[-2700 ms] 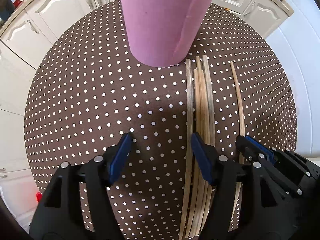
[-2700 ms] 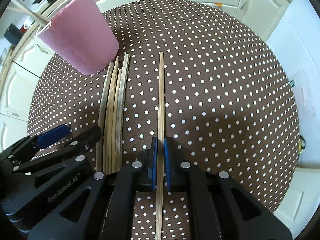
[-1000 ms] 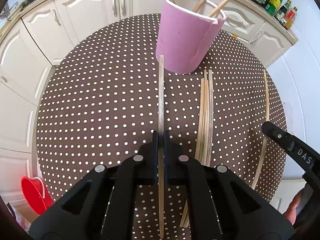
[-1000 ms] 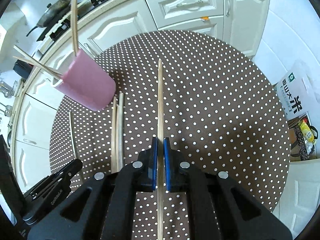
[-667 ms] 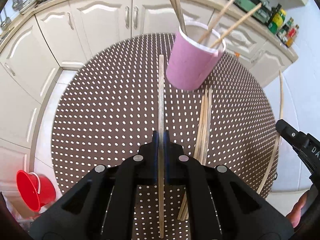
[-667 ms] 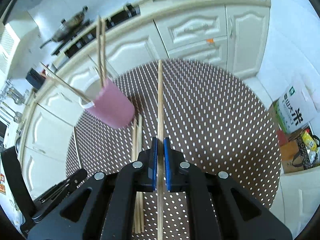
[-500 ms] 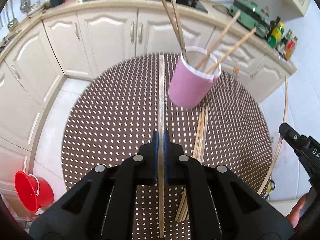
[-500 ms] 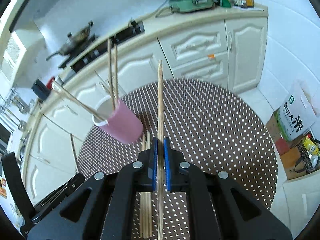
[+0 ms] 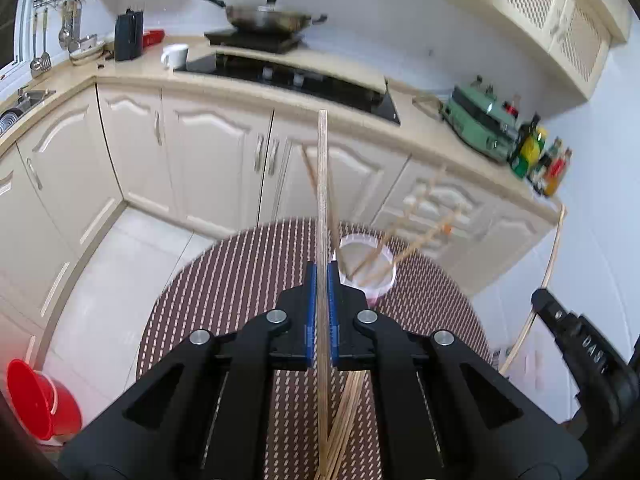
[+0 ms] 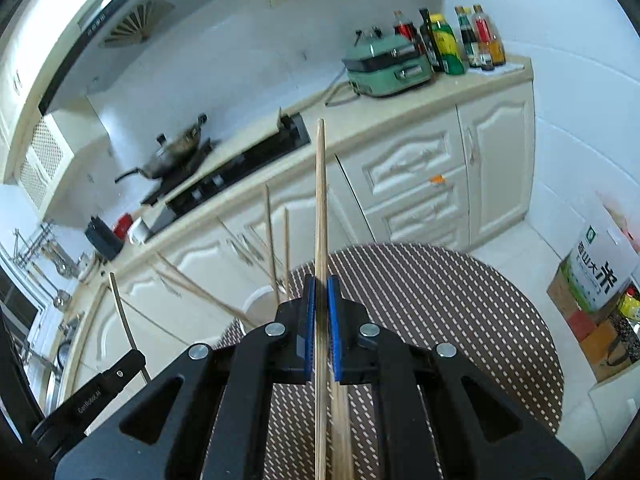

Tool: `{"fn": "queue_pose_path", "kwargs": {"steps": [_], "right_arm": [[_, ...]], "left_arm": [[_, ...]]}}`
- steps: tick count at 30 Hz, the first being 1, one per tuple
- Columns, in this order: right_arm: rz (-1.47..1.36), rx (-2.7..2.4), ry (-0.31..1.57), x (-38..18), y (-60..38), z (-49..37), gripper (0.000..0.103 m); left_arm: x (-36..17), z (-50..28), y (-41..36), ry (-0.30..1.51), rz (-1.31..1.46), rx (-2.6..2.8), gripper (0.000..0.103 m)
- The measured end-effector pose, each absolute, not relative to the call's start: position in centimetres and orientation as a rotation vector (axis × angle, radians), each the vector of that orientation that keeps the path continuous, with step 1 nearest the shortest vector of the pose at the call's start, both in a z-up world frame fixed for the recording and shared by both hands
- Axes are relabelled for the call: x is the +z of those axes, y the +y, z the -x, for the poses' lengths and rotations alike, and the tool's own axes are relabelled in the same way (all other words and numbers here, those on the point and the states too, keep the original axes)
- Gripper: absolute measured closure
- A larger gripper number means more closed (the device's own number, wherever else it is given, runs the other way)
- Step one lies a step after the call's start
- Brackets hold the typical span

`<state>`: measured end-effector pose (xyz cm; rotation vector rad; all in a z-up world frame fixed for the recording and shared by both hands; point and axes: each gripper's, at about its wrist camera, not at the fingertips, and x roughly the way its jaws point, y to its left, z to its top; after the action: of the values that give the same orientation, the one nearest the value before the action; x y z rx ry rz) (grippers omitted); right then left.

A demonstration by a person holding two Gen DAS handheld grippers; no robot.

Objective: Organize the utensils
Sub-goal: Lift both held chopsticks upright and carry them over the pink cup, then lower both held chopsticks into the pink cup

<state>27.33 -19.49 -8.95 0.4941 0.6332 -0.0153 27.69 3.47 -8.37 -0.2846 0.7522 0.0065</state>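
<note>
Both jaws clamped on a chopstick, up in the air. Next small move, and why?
Probably tip the left gripper so its chopstick points down over the pink cup. The cup stands just ahead on the table, open, sticks already leaning inside; more lie loose below.

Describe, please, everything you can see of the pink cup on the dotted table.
The pink cup with a white rim stands upright on the brown polka-dot round table, mouth open. Several thin wooden sticks lean out of it at different angles. The left gripper and its held wooden stick hide much of its wall; more sticks lie on the table nearby.
</note>
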Motion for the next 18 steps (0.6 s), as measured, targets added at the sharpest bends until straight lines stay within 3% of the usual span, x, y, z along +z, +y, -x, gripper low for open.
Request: {"fn": "queue_pose_path", "kwargs": {"steps": [18], "right_arm": [[-0.567,-0.051,0.552,-8.3,-17.8,-35.3,0.098]], "left_arm": [[-5.0,-36.3,2.7,0.616,0.353,-0.050,0.097]]}}
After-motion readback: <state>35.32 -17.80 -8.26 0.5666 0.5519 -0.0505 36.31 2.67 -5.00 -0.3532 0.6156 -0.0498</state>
